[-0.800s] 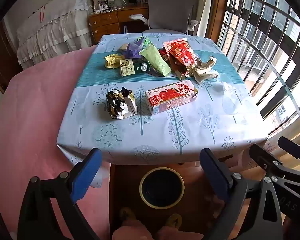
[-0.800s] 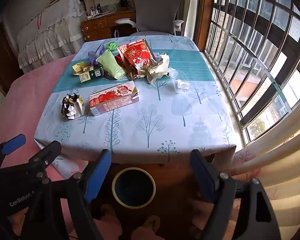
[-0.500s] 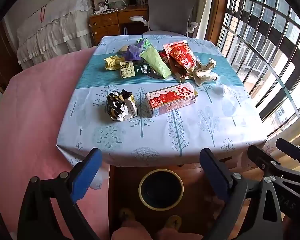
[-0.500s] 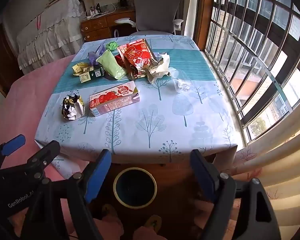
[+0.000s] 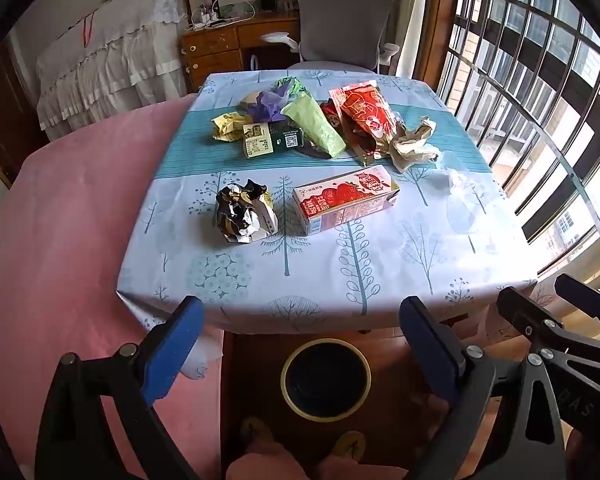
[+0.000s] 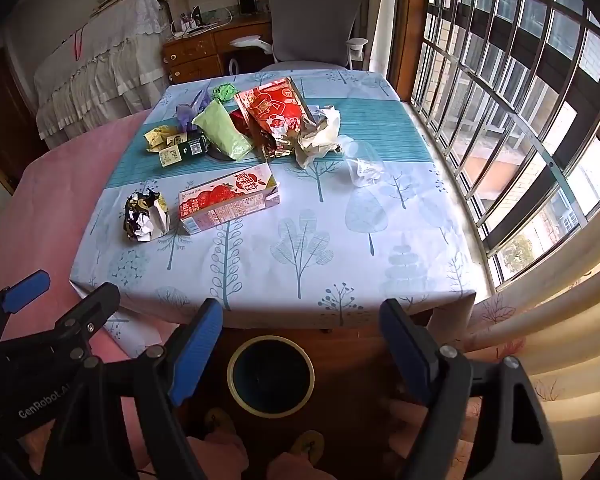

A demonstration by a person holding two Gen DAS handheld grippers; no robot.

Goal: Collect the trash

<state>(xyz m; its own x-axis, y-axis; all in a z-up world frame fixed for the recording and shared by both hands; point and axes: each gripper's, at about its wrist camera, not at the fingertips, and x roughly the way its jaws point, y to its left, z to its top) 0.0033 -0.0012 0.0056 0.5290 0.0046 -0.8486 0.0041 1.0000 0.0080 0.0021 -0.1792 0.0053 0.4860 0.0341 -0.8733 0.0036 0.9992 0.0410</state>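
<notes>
Both sets of jaws are spread wide and gripping nothing; our left gripper (image 5: 300,344) hangs over the near edge of the table (image 5: 380,280), and our right gripper (image 6: 300,344) sits just beside it, tilted down the same way; below and between the blue pads we see the round bin (image 6: 271,376) on the wooden floor, dark inside with a pale yellow rim, tucked just under the table's near edge; up on the tree-print cloth the trash is all lying untouched; nearest us a crumpled black-and-white wrapper (image 5: 245,213), and just to its right a red strawberry milk carton (image 5: 346,200) on its side; further back, along the teal band, a cluster: a red snack bag (image 5: 366,118), a pale green pouch (image 5: 318,130), a purple scrap (image 5: 270,100), a yellow wrapper (image 5: 228,128), a small dark green box (image 5: 274,142) and a wad of brown paper (image 5: 414,146); right of that lies a clear plastic bag (image 6: 362,160), hard to make out; beyond the table, a grey office chair (image 6: 314,20).
</notes>
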